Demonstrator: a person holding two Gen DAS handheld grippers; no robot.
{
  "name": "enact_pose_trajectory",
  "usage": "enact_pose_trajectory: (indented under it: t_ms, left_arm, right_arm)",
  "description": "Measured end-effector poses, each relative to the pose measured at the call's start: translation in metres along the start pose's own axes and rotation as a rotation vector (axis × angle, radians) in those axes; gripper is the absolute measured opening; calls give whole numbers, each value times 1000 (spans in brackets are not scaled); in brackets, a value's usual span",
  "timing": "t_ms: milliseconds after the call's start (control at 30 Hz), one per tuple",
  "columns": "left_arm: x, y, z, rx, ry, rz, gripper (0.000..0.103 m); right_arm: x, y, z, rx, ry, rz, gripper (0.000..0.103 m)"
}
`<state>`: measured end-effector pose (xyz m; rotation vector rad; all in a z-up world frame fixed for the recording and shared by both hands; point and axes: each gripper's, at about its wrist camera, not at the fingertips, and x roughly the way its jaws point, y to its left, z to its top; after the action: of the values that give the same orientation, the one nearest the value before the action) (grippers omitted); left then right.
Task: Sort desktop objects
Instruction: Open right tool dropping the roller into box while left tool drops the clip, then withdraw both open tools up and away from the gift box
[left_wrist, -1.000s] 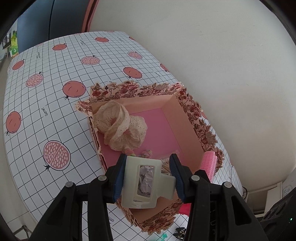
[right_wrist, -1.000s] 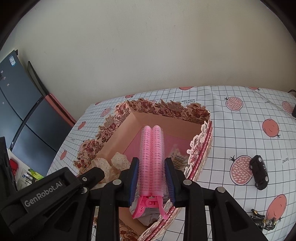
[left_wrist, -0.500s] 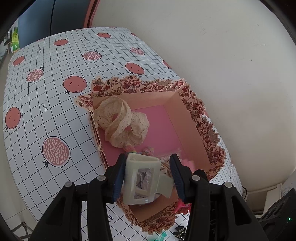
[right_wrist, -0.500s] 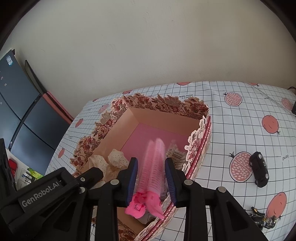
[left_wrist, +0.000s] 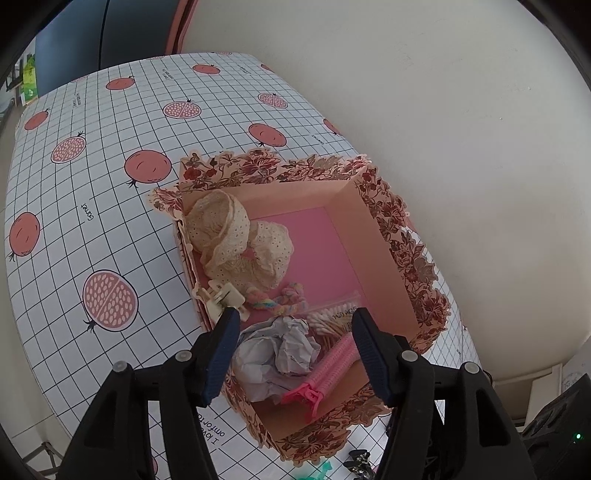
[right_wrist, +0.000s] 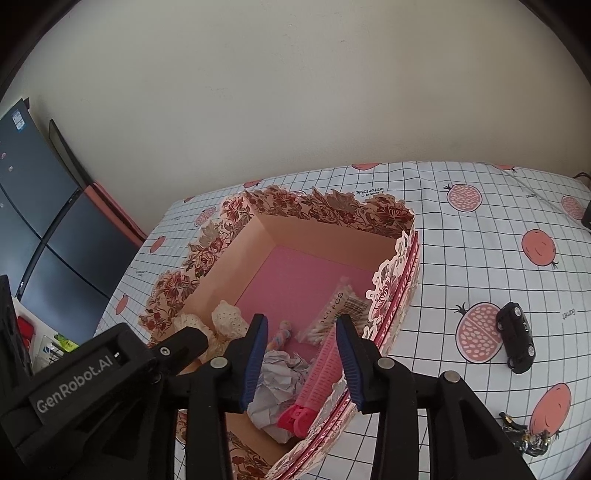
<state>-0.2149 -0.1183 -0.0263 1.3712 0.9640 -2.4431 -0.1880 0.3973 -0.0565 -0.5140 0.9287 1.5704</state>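
One toy car (right_wrist: 515, 341), right view only.

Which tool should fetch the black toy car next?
Right. The black toy car lies on the tablecloth beside the right tool, which is empty; the left wrist view shows no car.

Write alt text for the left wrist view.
The open left gripper hovers over a floral-edged box holding a pink hair clip, crumpled paper, cotton swabs, a cream claw clip and lace fabric.
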Motion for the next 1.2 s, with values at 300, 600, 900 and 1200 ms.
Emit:
enact_pose_trajectory:
  t_ms: [300, 600, 900, 1200]
  left_arm:
    - [-1, 1, 0, -3, 3, -4, 66]
    - [-4, -2, -1, -8, -4, -23, 72]
    - [-7, -7, -4, 4, -8, -29, 77]
    - [-8, -24, -13, 54, -2, -48, 78]
  right_arm:
    - [0, 0, 0, 4, -1, 1, 43]
    - [-9, -5, 2, 19, -11, -23, 55]
    - [-16, -13, 5, 28, -18, -65, 70]
    - [-28, -33, 11, 56, -29, -116, 80]
